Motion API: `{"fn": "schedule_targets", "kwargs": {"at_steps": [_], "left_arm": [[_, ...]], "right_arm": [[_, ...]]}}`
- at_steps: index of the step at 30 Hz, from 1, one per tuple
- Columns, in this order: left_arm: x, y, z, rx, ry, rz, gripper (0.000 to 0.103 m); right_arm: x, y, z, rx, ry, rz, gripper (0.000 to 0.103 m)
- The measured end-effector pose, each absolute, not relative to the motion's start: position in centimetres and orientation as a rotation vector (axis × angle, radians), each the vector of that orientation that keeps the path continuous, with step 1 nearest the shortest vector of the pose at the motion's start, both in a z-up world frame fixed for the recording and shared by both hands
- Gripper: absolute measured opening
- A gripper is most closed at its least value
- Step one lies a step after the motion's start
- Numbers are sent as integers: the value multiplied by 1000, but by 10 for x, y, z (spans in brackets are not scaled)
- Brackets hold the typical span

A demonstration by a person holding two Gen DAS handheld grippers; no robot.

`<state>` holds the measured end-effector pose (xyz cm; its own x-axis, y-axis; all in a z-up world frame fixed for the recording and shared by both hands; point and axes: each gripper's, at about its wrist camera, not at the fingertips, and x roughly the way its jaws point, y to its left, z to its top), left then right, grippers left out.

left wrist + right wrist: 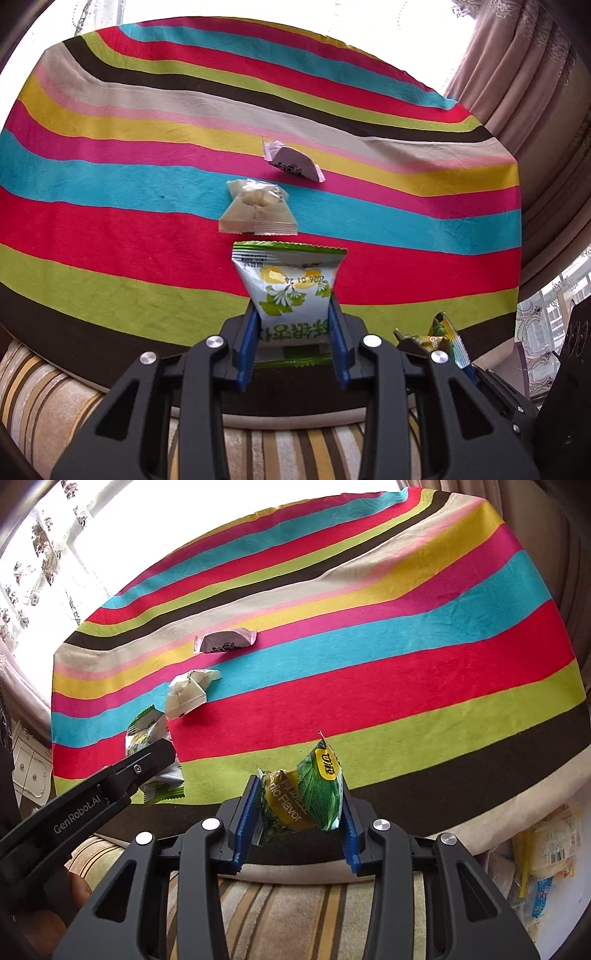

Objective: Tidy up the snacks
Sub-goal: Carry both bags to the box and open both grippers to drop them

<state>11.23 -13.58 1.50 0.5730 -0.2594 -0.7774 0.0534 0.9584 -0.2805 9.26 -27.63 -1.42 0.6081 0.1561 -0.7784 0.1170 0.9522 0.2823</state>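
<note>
left gripper [293,314]: blue-padded fingers [246,343] closed on a white snack packet with green leaf print [288,291]. the packet stands upright between the pads, its serrated top edge up, a printed date showing upside down. it is held over the green and brown stripes at the near edge of the striped tablecloth [110,206].

right gripper [300,801]: clamped on a green and yellow packet marked "garlic flavor" [306,794], crumpled and tilted between the blue pads [245,812]. it hangs above the near brown stripe of the cloth.

on the cloth, loose:
- pale cream packet with a clear window [256,208], lying on the red and blue stripes just beyond the left gripper's packet.
- white packet with dark print [293,162], farther back on the pink and yellow stripes, near the cream one but apart from it.

the three left-side packets fall roughly in a line running away from the camera.

right wrist view also shows the left gripper's arm, marked "genrobot.ai", at lower left, with its packet. striped sofa cushion [295,915] below the table edge; curtain [517,81] at far right.
</note>
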Motion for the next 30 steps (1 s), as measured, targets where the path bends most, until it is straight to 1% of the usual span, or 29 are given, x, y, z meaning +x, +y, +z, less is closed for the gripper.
{"fn": "schedule_targets", "kwargs": {"at_steps": [19,30], "left_arm": [[84,-214,25,-116,944,-348,34],[63,-266,26,-59,959,-468,34]], "right_arm": [[31,-362,-9,448,878,-80,39],[-20,-431,-29,487,895,-245,39]]}}
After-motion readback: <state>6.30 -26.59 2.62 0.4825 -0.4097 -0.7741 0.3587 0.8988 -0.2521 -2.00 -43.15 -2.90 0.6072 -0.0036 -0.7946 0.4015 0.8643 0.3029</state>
